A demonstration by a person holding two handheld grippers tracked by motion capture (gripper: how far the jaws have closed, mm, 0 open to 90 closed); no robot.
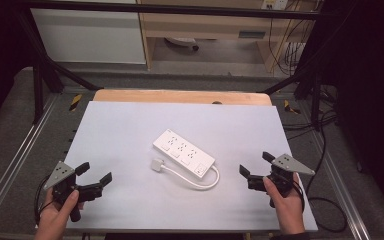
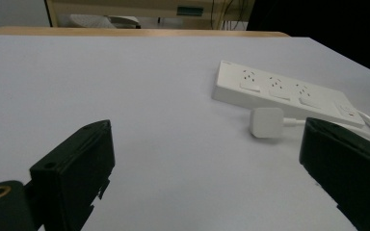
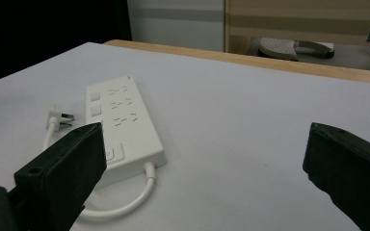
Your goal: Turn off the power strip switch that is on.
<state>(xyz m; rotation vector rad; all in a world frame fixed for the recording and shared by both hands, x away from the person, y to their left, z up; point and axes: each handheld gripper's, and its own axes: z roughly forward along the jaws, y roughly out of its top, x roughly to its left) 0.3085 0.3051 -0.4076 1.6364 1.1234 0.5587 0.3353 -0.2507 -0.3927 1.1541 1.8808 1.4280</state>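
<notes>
Presently a white power strip (image 1: 183, 153) lies diagonally at the middle of the white table (image 1: 120, 130), its short cable (image 1: 207, 182) looped back to a plug (image 1: 157, 164) beside it. It sits between both grippers, well apart from each. The left gripper (image 1: 94, 174), held in the left hand (image 1: 57, 212) at the near-left edge, has its jaws spread wide and empty. The right gripper (image 1: 256, 164), in the right hand (image 1: 285, 200) at the near-right edge, is likewise spread and empty, angled inward.
</notes>
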